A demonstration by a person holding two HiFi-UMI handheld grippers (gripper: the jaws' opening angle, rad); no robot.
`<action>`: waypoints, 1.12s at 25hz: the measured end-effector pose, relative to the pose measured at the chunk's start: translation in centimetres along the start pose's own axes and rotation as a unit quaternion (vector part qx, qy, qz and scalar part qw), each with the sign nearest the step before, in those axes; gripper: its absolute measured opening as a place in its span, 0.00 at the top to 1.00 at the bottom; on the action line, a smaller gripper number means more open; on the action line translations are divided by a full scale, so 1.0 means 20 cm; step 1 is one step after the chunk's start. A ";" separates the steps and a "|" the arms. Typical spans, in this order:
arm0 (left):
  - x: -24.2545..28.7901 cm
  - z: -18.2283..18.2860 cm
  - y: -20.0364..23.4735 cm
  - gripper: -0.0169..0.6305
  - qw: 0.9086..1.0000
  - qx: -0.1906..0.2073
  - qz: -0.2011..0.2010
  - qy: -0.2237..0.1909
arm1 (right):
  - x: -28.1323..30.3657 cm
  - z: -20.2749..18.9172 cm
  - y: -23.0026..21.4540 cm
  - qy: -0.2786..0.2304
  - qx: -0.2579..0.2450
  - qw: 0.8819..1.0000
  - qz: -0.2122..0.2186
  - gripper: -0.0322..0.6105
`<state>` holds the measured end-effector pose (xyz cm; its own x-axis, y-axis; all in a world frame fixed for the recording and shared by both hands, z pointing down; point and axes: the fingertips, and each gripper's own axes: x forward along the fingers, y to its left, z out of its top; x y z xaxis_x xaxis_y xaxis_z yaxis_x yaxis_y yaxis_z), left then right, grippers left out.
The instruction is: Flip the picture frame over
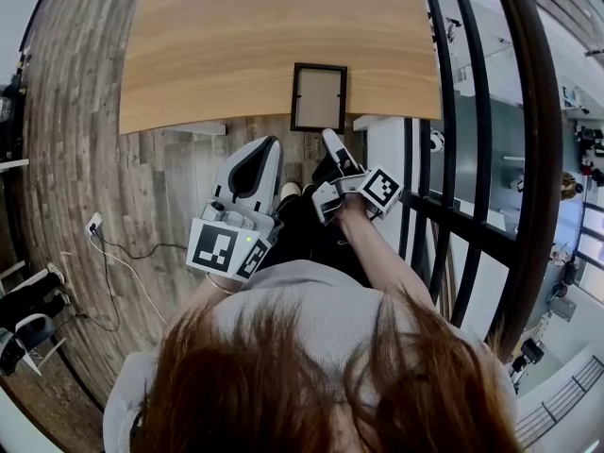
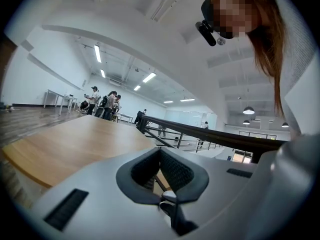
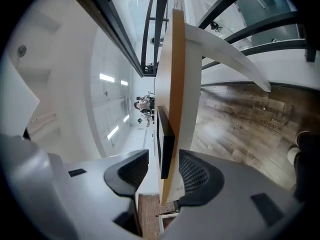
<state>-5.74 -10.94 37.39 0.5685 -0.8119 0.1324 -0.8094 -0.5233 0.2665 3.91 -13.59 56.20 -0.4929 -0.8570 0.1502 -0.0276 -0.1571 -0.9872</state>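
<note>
A black picture frame [image 1: 319,97] lies flat at the near edge of the wooden table [image 1: 236,36]. My right gripper [image 1: 332,144] is rolled on its side just short of that edge, below the frame's right corner. In the right gripper view it [image 3: 164,156] stands open, with the frame's black edge [image 3: 166,134] and the tabletop's edge [image 3: 176,84] showing between the jaws and neither pad touching them. My left gripper [image 1: 267,149] hangs lower and to the left, off the table. In the left gripper view its tips [image 2: 161,154] meet, holding nothing.
A black railing [image 1: 453,111] runs close along the right of the table. Wood floor with a cable and socket strip [image 1: 99,229] lies to the left. Several people stand far off behind the table [image 2: 102,106].
</note>
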 end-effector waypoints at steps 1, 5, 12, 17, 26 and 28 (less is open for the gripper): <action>0.00 0.00 0.00 0.96 1.000 0.001 0.000 0.001 | 0.01 0.02 0.00 -0.010 0.007 1.000 0.004 0.68; -0.01 -0.01 0.02 0.96 1.000 0.003 0.003 0.006 | 0.06 0.07 -0.01 -0.033 0.022 0.999 0.010 0.68; -0.02 -0.02 0.04 0.96 1.000 0.004 0.006 0.008 | 0.09 0.11 -0.07 -0.060 0.016 0.998 -0.002 0.68; -0.02 -0.01 0.05 0.96 1.000 0.008 0.008 0.008 | 0.06 0.14 -0.03 -0.092 0.008 0.996 0.020 0.81; -0.02 0.00 0.05 0.96 1.000 0.011 0.003 0.004 | -0.01 0.18 0.03 -0.123 -0.011 0.992 0.001 0.82; -0.02 0.02 0.05 0.96 1.000 0.013 0.002 0.001 | -0.02 0.20 0.07 -0.125 -0.046 0.991 -0.006 0.82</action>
<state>-6.81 -11.10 37.26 0.5655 -0.8137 0.1347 -0.8151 -0.5264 0.2420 7.42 -15.47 54.92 -0.2610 -0.9520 0.1600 -0.1164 -0.1335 -0.9842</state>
